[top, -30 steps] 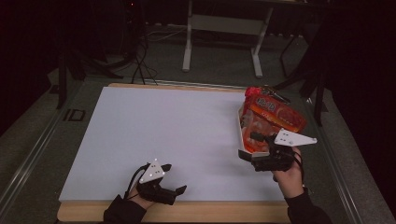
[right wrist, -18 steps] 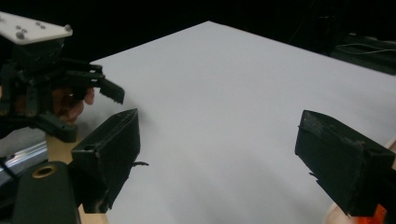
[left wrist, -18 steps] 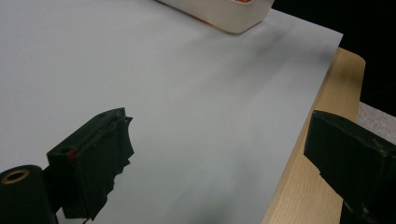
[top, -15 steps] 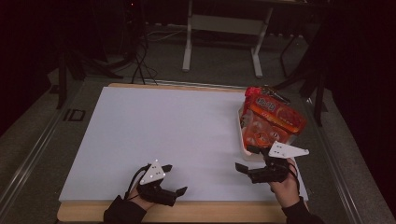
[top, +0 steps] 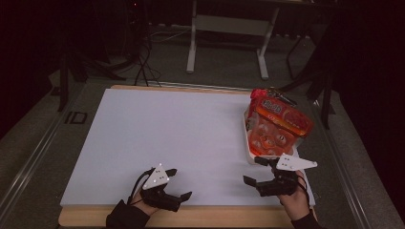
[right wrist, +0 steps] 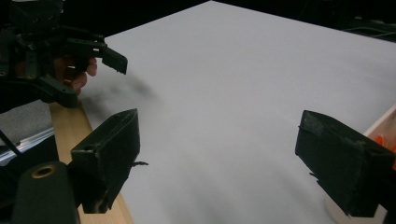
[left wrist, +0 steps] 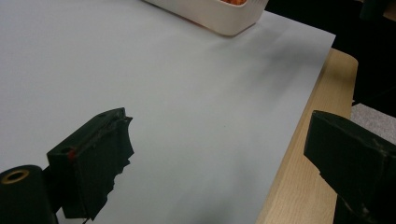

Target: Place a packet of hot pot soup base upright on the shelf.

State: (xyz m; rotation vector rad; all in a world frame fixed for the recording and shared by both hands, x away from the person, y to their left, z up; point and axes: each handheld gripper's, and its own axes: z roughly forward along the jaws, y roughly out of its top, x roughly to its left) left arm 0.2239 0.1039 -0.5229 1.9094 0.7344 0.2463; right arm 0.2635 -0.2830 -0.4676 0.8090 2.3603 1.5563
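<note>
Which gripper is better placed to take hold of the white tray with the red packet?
Right. The right gripper is open and close beside the white tray, near its front end. The left gripper, also open, sits far across the table.

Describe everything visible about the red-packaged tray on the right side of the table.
The tray is a shallow white container, seemingly plastic or foam, with round orange-red pieces under clear film and a red-orange printed label across its top. It lies flat near the right edge of the white table surface, long axis running away from the person. The left gripper view shows its white rim. The right gripper sits just in front of it, jaws open, not gripping it; contact cannot be told.
</note>
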